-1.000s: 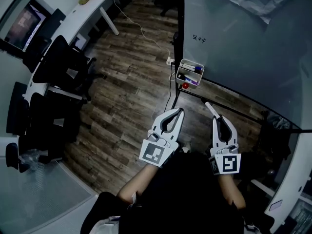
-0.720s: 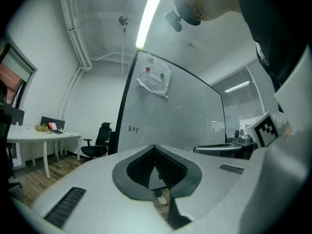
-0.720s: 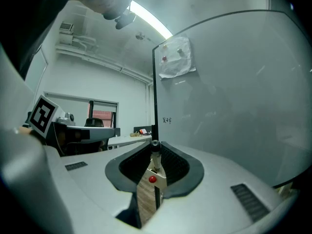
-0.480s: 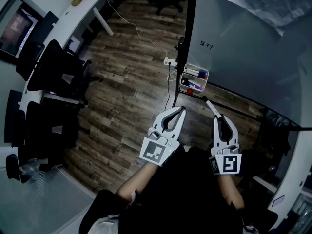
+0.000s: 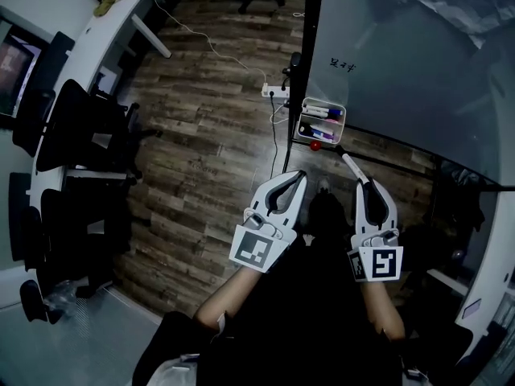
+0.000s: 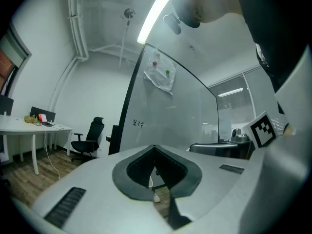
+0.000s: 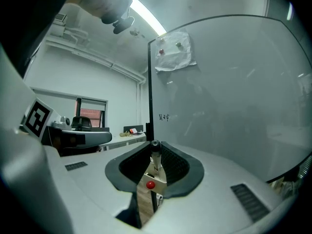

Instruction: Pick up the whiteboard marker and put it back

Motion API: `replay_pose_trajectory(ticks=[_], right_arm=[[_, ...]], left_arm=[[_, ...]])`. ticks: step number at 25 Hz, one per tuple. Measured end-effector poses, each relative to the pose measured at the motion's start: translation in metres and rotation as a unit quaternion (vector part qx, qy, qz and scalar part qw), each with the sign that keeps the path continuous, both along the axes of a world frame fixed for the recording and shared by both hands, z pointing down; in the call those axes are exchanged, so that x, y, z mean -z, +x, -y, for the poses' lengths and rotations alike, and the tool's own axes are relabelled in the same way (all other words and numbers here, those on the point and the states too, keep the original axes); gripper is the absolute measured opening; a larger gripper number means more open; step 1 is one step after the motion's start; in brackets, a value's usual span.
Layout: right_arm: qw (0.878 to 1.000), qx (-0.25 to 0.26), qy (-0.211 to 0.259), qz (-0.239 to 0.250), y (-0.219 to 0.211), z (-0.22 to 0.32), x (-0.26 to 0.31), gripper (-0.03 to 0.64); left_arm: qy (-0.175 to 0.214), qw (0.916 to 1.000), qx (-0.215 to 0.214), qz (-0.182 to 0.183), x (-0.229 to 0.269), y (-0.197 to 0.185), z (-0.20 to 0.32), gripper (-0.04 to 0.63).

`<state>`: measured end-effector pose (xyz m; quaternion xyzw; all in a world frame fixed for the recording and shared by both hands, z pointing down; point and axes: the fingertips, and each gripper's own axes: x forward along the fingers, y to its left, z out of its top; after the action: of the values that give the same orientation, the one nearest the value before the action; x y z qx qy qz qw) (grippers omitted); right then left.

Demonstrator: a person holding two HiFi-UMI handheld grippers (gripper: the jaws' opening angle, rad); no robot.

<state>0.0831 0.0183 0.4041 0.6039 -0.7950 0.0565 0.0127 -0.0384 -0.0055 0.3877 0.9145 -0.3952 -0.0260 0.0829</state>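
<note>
Whiteboard marker (image 5: pixel 349 167) sticks out past the tips of the right hand-held gripper (image 5: pixel 366 187), clamped between its jaws and pointing toward the white tray (image 5: pixel 324 104) hung low on the whiteboard (image 5: pixel 402 63), near it but not touching. Other markers lie in that tray, with a red dot (image 5: pixel 316 145) just under it. The left hand-held gripper (image 5: pixel 298 177) is closed on nothing, over the wood floor (image 5: pixel 209 135).

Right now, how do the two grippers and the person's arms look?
Both the left gripper and the right gripper are pale grey plastic, with two curved jaws lined by dark pads. Each carries a cube with black-and-white square markers at its rear. No cables show. The forearms are bare of sleeves.
</note>
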Motion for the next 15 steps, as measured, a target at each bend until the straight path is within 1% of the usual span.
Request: replay_pose_trajectory(ticks=[2,6,11,13,15], right_arm=[[1.000,0.000,-0.003,-0.003,0.000,0.003,-0.002,0.077],[1.000,-0.004,0.004,0.007,-0.001,0.015,0.002,0.077],[1.000,0.005,-0.003,0.002,0.006,0.034,-0.007,0.077],[1.000,0.002,0.001,0.012,0.007,0.043,-0.004,0.077],[1.000,0.009,-0.005,0.007,0.012,0.048,-0.012,0.077]], left_arm=[[0.002,1.0000,0.000,-0.003,0.000,0.000,0.005,0.008],[0.007,1.0000,0.002,-0.006,0.000,0.002,0.017,0.008],[0.012,0.9999,0.003,-0.006,-0.001,0.009,0.033,0.008],[0.008,1.0000,0.003,-0.004,-0.003,0.012,0.037,0.008],[0.004,1.0000,0.005,0.000,-0.007,0.016,0.043,0.008]])
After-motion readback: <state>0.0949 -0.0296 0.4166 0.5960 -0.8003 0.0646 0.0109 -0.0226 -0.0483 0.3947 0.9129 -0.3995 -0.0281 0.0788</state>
